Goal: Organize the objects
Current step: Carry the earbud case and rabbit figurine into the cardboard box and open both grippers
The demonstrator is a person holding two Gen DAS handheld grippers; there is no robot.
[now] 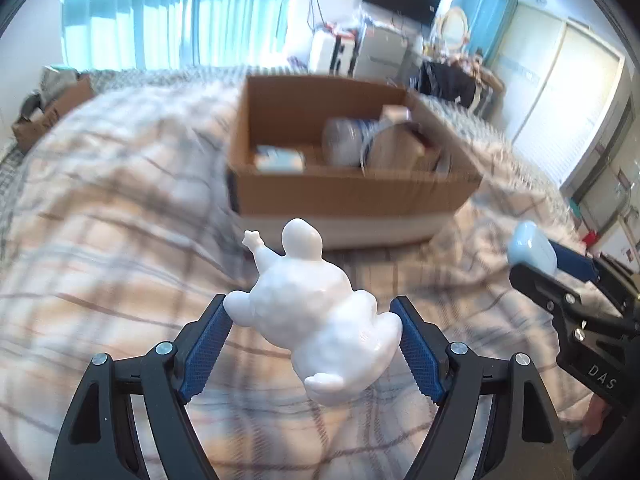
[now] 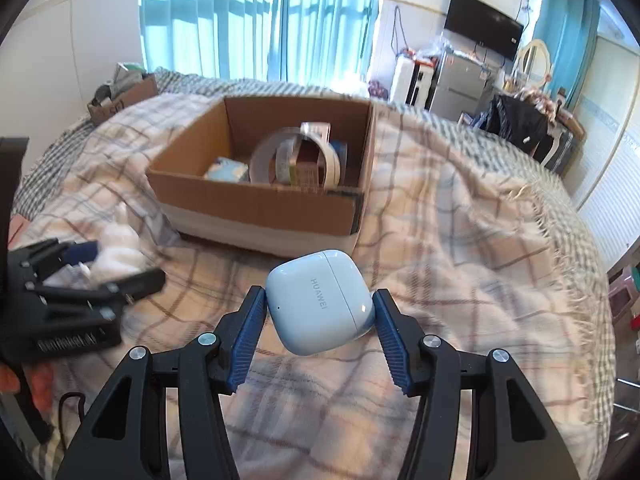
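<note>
My left gripper is shut on a white figurine and holds it above the plaid bedspread, in front of an open cardboard box. My right gripper is shut on a pale blue earbud case marked HUAWEI, also above the bed and short of the box. The box holds a tape roll, a small blue-white pack and other items. The right gripper with the case shows at the right of the left wrist view. The left gripper with the figurine shows blurred at the left of the right wrist view.
A second cardboard box with clutter sits at the far left edge of the bed. Beyond the bed are blue curtains, a wall TV, a small fridge and a cluttered dresser with a mirror. The bedspread's fringed edge runs along the right.
</note>
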